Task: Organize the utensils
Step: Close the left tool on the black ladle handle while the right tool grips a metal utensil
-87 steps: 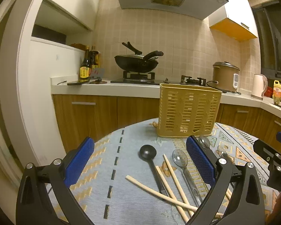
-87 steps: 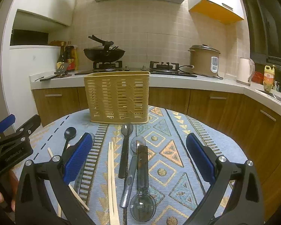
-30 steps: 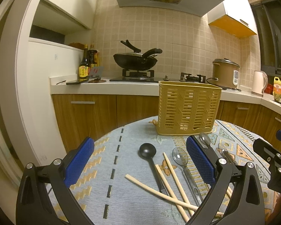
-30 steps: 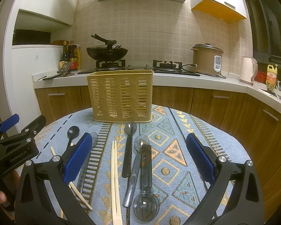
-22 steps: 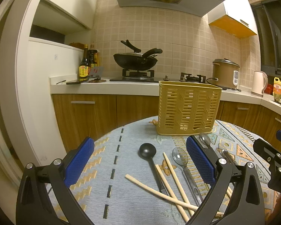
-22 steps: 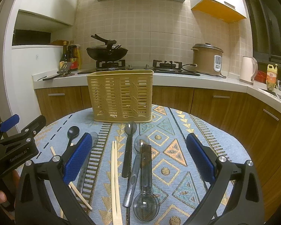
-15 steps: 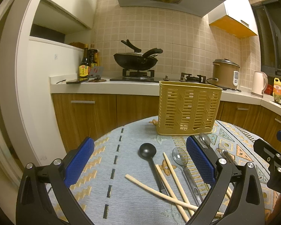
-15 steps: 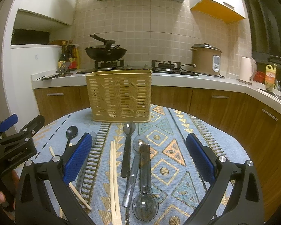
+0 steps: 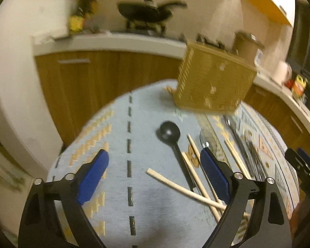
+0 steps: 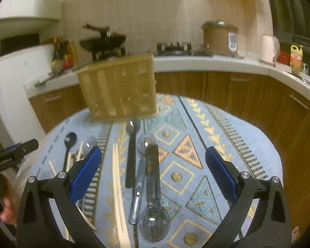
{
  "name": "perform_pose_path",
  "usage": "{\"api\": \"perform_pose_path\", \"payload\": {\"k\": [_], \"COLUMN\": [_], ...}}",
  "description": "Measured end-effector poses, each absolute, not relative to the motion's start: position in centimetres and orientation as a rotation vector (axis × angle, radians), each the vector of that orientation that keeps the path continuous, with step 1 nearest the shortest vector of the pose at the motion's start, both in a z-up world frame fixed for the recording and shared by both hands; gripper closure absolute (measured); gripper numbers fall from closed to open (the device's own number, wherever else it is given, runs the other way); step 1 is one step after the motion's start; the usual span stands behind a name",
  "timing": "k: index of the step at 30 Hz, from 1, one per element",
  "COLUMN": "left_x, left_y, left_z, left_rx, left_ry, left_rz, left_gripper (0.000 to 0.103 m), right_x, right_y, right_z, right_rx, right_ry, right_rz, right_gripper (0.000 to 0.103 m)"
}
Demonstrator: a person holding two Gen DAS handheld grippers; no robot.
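Left gripper (image 9: 154,165), jaws closing with nothing between them, hangs above a blue patterned tablecloth (image 9: 113,196). Black plastic spoon (image 9: 169,133) and pale wooden chopsticks (image 9: 194,174) lie at its one o'clock. Right gripper (image 10: 154,161) gapes wide, empty, over more utensils; woven yellow utensil basket (image 10: 118,86) stands at eleven o'clock.

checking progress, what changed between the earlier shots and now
Both grippers tipped down toward the table; the left gripper is closing, with nothing between its jaws. The right gripper stays open and empty. The spoons, chopsticks and basket lie where they were.
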State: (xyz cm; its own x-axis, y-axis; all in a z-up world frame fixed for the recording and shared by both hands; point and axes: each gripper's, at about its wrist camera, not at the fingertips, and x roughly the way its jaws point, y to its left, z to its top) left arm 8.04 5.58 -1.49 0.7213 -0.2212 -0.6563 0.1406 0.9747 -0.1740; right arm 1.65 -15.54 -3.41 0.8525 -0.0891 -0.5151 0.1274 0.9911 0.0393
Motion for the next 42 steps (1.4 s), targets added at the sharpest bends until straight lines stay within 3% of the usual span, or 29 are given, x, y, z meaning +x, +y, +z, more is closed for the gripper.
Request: {"api": "perform_pose_path", "payload": {"k": [7, 17, 27, 34, 36, 42], "left_x": [15.4, 21.1, 23.3, 23.7, 23.9, 23.8], "left_y": [5.1, 3.0, 2.1, 1.4, 1.0, -0.3], "left_z": [-3.6, -4.5, -4.6, -4.6, -4.5, -4.7], "left_rx": [-0.174, -0.156, -0.118, -0.122, -0.11, -0.058], "left_ry": [0.996, 1.126, 1.177, 1.186, 1.188, 1.184], "left_rz": [-0.294, -0.266, -0.235, -0.228, -0.225, -0.191], "left_gripper": [0.03, 0.035, 0.05, 0.054, 0.056, 0.059], "right_x": [7.7, 19.3, 22.6, 23.3, 23.7, 24.2], "right_y": [-15.9, -17.1, -14.1, -11.8, -10.9, -9.9], "right_z": [-2.0, -4.3, -6.5, -7.8, -8.3, -8.6], "right_rx": [0.07, 0.232, 0.121, 0.058, 0.038, 0.021], "right_ry": [0.768, 1.07, 1.149, 1.155, 1.157, 1.149], "right_rz": [0.007, 0.117, 0.063, 0.032, 0.022, 0.041], "right_gripper": [0.025, 0.038, 0.066, 0.066, 0.075, 0.075]}}
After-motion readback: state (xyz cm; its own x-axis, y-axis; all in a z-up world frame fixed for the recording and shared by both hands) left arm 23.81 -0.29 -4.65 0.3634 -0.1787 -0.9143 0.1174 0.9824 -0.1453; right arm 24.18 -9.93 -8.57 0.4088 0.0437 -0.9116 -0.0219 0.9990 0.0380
